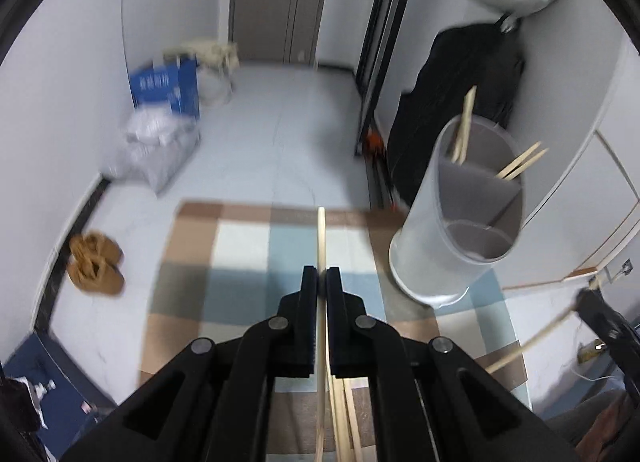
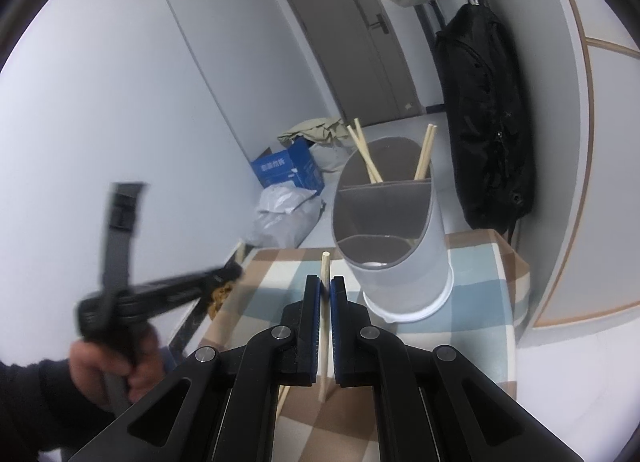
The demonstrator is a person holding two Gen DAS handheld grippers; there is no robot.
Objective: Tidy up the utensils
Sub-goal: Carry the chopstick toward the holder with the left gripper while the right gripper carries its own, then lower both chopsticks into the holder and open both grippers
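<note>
Both tools clamp one chopstick each, left tool (image 1: 321, 276) and right tool (image 2: 324, 284); only the right view shows the gripping hand (image 2: 116, 366).

My right gripper (image 2: 325, 282) is clamped on one wooden chopstick (image 2: 325, 274), its tip projecting just past my fingertips. The white divided holder (image 2: 400, 262) stands on the checked cloth (image 2: 480, 302) just right of the tip; its far compartments hold chopsticks. My left gripper (image 2: 236, 268), blurred, is at left.
</note>
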